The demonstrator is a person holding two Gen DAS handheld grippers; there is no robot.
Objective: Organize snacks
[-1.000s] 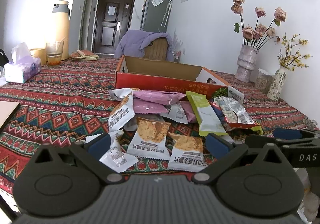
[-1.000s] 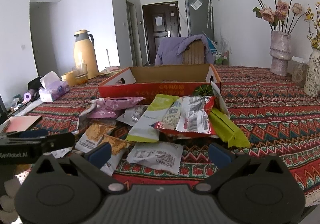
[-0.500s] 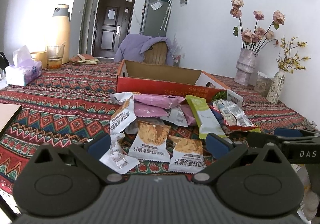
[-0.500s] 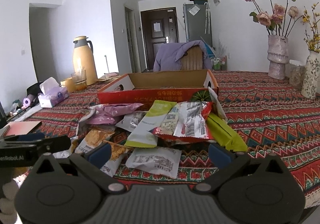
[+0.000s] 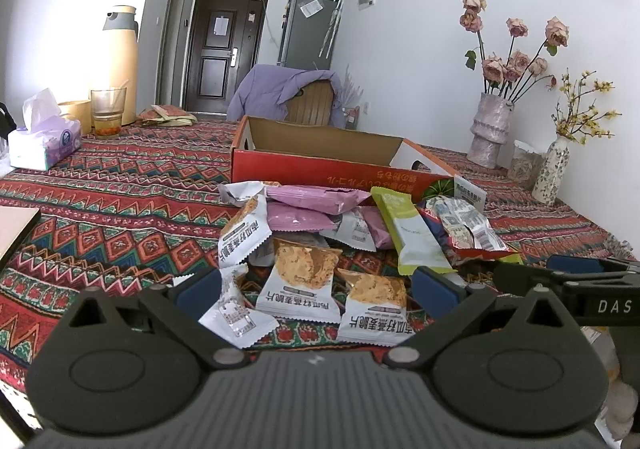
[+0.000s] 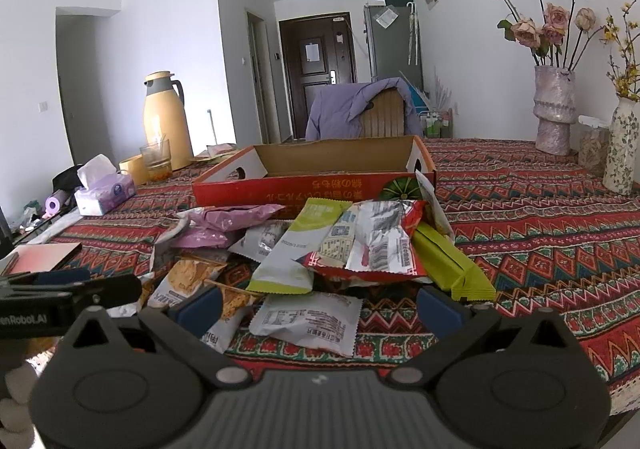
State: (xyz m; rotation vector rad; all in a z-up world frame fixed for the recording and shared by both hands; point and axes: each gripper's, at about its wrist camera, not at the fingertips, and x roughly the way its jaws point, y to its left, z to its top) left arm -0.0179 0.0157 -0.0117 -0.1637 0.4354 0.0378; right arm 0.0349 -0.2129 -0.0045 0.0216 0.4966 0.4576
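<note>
While both my left gripper [image 5: 316, 285] and right gripper [image 6: 318, 301] hang spread and empty, nothing is sorted. Next I'd pinch one packet [image 6: 308, 323] for the box [image 6: 316, 179].

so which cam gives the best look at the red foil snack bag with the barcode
The right wrist view: the red foil bag lies near the centre, on top of the pile, its barcode and red edges plain. The left wrist view shows the same bag off to the right, smaller and more foreshortened, partly behind the light green packet.
</note>
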